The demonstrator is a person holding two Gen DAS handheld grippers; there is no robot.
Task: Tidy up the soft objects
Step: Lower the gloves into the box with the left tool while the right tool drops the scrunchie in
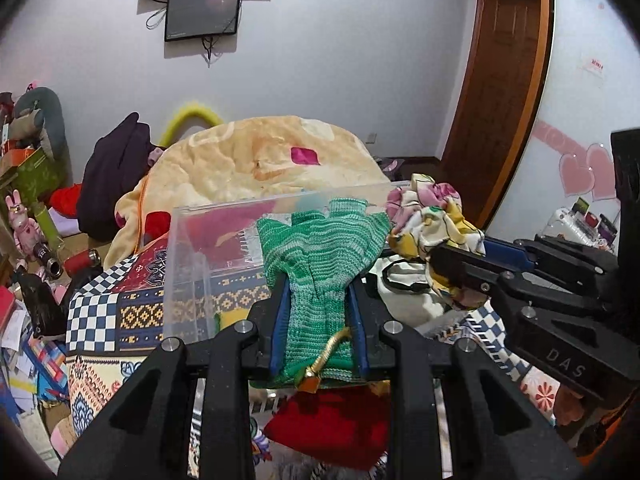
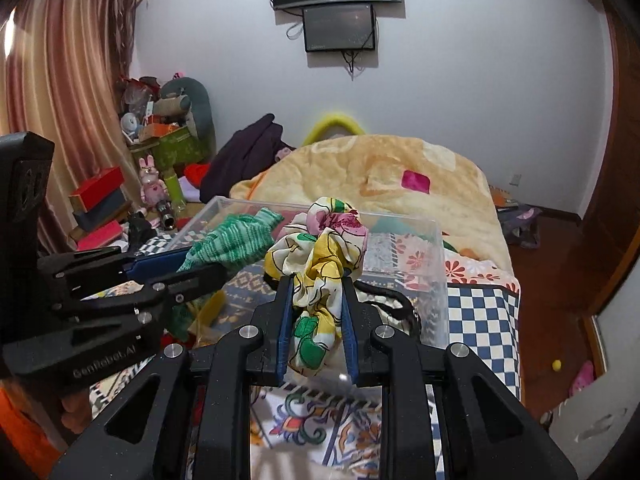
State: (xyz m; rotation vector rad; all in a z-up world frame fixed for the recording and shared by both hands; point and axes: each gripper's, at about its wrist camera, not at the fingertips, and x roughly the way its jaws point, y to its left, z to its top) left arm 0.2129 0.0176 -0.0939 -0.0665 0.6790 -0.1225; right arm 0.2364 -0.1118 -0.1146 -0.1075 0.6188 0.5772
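Note:
My left gripper [image 1: 318, 292] is shut on a green knitted pouch [image 1: 320, 256] with a gold cord, held above the bed at the near edge of a clear plastic box [image 1: 192, 264]. My right gripper [image 2: 314, 280] is shut on a floral silk scarf [image 2: 320, 248], bunched in yellow, white and pink, held in front of the same box [image 2: 436, 264]. The two grippers are side by side: the right one with the scarf [image 1: 436, 224] shows at the right of the left wrist view, and the left one with the pouch [image 2: 236, 240] shows at the left of the right wrist view.
A patchwork bedspread [image 1: 120, 312] covers the bed. A rolled yellow blanket [image 1: 260, 156] lies behind the box. A red cloth [image 1: 332, 428] lies under my left gripper. A white item with a black strap [image 2: 400, 308] lies near the box. Cluttered boxes and toys [image 2: 160, 160] stand at the left.

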